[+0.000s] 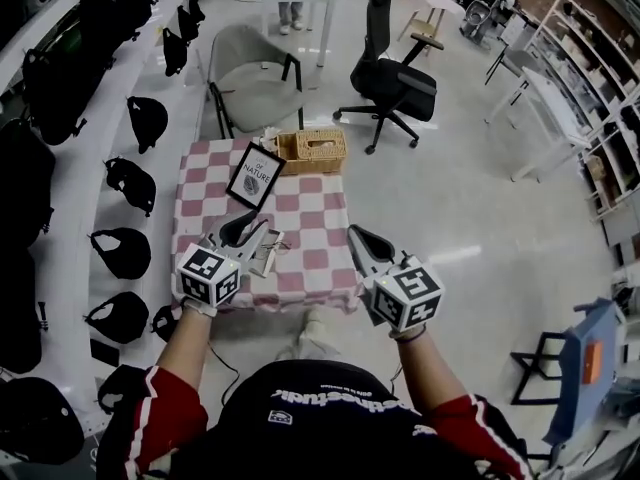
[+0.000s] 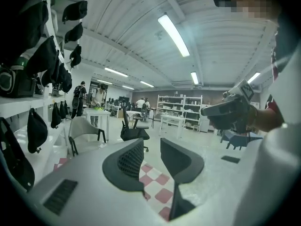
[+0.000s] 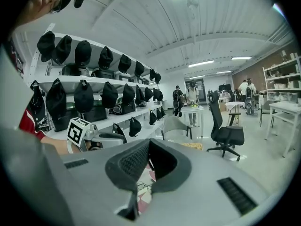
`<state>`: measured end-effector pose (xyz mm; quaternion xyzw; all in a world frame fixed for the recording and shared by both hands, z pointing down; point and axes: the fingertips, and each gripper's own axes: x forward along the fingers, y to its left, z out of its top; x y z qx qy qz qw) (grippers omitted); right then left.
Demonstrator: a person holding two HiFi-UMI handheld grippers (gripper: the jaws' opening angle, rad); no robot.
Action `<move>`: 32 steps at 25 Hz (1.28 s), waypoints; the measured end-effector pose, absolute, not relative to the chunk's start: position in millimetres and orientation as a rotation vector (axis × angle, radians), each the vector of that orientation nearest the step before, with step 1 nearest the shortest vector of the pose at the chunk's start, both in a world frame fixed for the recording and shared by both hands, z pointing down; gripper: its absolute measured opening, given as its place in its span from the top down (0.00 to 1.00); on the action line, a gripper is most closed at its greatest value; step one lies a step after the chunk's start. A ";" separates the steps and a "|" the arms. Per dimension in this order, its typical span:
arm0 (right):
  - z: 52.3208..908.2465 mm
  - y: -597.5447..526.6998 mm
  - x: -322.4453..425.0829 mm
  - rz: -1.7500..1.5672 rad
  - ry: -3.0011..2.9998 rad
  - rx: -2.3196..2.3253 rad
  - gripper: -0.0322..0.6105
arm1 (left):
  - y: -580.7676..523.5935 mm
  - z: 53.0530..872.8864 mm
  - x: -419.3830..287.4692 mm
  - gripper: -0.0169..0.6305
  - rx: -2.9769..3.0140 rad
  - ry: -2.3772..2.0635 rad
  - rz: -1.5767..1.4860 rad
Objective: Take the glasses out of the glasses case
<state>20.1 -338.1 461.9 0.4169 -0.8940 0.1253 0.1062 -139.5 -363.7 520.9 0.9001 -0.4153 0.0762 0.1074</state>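
Note:
A small table [image 1: 318, 230] with a pink-and-white checked cloth stands in front of me. Near its front left corner lies a pale glasses case [image 1: 268, 258], partly hidden by my left gripper [image 1: 252, 228]. That gripper hovers just over the case, and its jaws stand open with nothing between them [image 2: 151, 147]. My right gripper [image 1: 357, 236] hangs over the front right part of the table, with its jaws shut and empty [image 3: 147, 144]. Thin-framed glasses [image 3: 140, 186] show on the cloth below its jaws.
A framed picture [image 1: 254, 176] and a wicker basket [image 1: 312, 151] stand at the table's far side. A grey chair [image 1: 250, 73] and a black office chair [image 1: 395, 83] are behind the table. Shelves of black caps and bags [image 1: 130, 183] line the left wall.

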 end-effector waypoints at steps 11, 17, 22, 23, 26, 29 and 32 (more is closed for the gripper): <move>511.2 -374.3 38.0 0.414 -2.575 1.250 0.95 | -381.6 607.1 -115.6 0.82 2.643 -1.108 0.534; 546.0 -388.0 42.4 0.483 -2.536 1.230 0.94 | -389.5 663.7 -108.6 0.82 2.623 -0.997 0.704; 564.1 -402.2 40.4 0.497 -2.520 1.220 0.94 | -393.8 709.7 -104.6 0.82 2.600 -0.930 0.838; 568.1 -405.0 39.2 0.494 -2.516 1.216 0.95 | -394.7 717.8 -103.7 0.82 2.596 -0.921 0.858; 582.3 -410.5 36.4 0.504 -2.500 1.207 0.94 | -397.8 741.0 -101.4 0.82 2.576 -0.900 0.905; 590.7 -411.5 33.4 0.519 -2.493 1.201 0.95 | -399.9 767.3 -100.5 0.82 2.547 -0.858 0.981; 594.0 -408.3 33.9 0.526 -2.488 1.197 0.95 | -400.8 788.6 -96.9 0.82 2.538 -0.812 1.066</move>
